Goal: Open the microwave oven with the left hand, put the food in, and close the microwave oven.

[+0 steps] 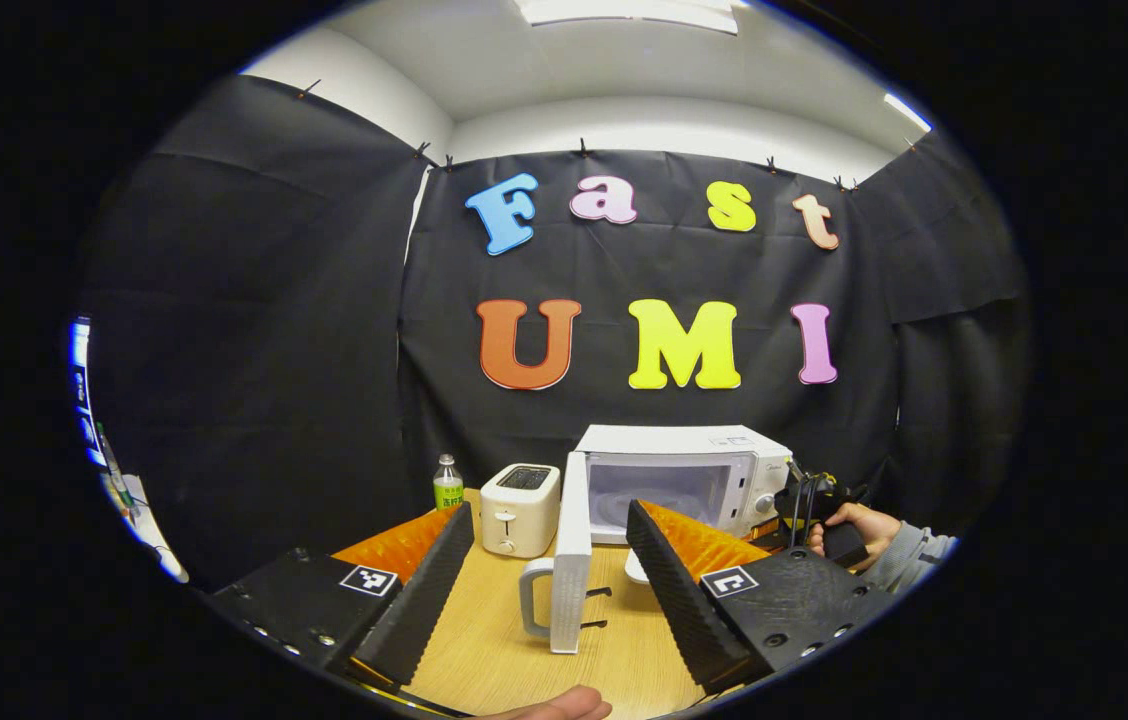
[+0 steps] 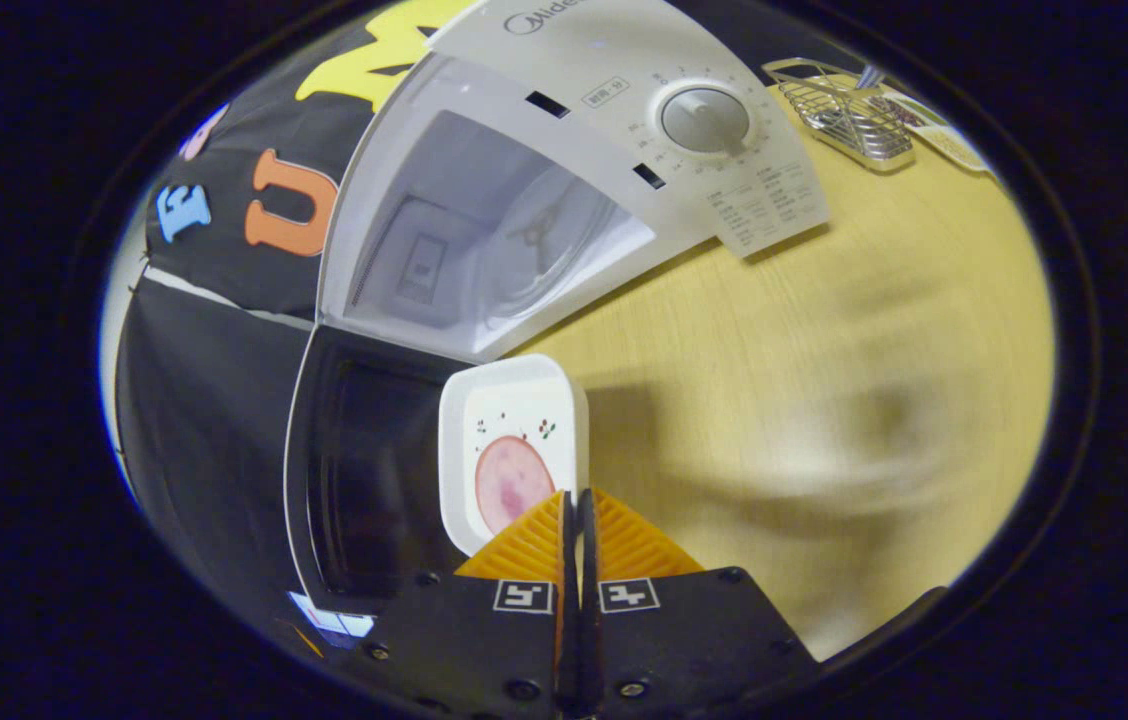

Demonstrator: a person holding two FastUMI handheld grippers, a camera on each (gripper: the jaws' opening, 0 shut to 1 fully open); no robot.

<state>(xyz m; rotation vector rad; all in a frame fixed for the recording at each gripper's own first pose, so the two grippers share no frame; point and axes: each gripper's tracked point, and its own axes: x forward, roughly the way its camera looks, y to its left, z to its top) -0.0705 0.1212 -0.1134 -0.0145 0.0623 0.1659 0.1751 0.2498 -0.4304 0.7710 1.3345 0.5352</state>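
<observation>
The white box-shaped microwave oven [image 2: 484, 200] stands open on the wooden surface [image 2: 824, 400]. Right tongs [image 2: 577, 520] clench the rim of a white rectangular dish of pink sliced food [image 2: 512, 450] just before its cavity; left tongs [image 1: 549, 560] hang released near the swung-out white door [image 1: 572, 560]. Next, I judge: slide the dish inside.

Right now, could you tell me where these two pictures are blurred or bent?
Right gripper view: the wooden table is smeared and shadowed on the right, while the white dish is sharp. Left gripper view: sharp throughout, fisheye bowing the booth walls around the microwave.
</observation>
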